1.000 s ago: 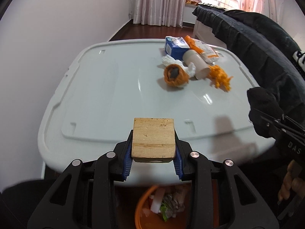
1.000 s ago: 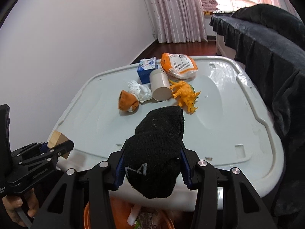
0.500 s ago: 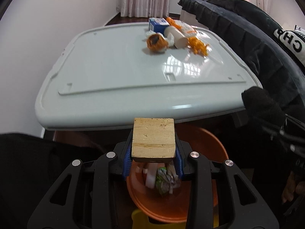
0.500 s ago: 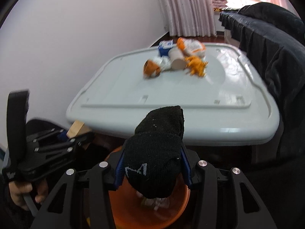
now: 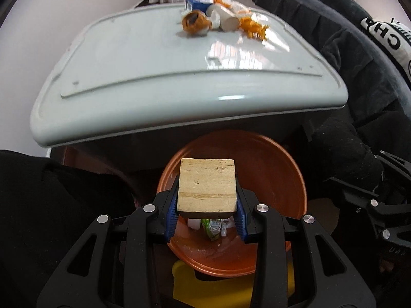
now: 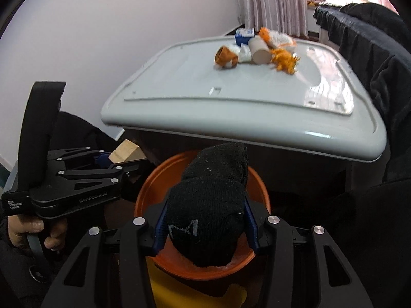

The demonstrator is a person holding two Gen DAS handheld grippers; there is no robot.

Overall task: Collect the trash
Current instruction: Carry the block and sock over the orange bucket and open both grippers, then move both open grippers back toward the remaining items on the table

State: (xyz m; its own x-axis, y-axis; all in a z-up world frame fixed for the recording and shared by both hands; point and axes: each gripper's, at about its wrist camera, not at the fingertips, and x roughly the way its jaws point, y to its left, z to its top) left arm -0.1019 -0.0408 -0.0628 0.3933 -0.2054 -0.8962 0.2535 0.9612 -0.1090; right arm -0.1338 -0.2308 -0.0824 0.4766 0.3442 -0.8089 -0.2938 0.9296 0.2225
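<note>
My left gripper (image 5: 207, 211) is shut on a pale wooden block (image 5: 207, 184), which hangs over an orange bin (image 5: 277, 159) with wrappers in its bottom. A rolled black sock (image 6: 213, 205) sits between the blue pads of my right gripper (image 6: 205, 231), which is shut on it above the same orange bin (image 6: 151, 192). In the right wrist view the left gripper (image 6: 128, 165) shows at the left with the wooden block (image 6: 125, 151) in its tip. A heap of trash (image 5: 221, 21) lies at the far end of the pale grey lid (image 5: 143, 77).
The heap holds a blue carton (image 6: 244, 36), a paper cup (image 6: 260, 51), an orange wrapper (image 6: 227, 56), orange scraps (image 6: 285, 63) and a bag (image 6: 278, 38). A dark-covered sofa (image 6: 380, 59) borders the lid's right side. A yellow object (image 5: 190, 290) lies under the bin. A hand (image 6: 36, 231) grips the left handle.
Both grippers have drawn back from over the lid and sunk, so the block and the sock now hang over the orange bin. Both grips are unchanged.
</note>
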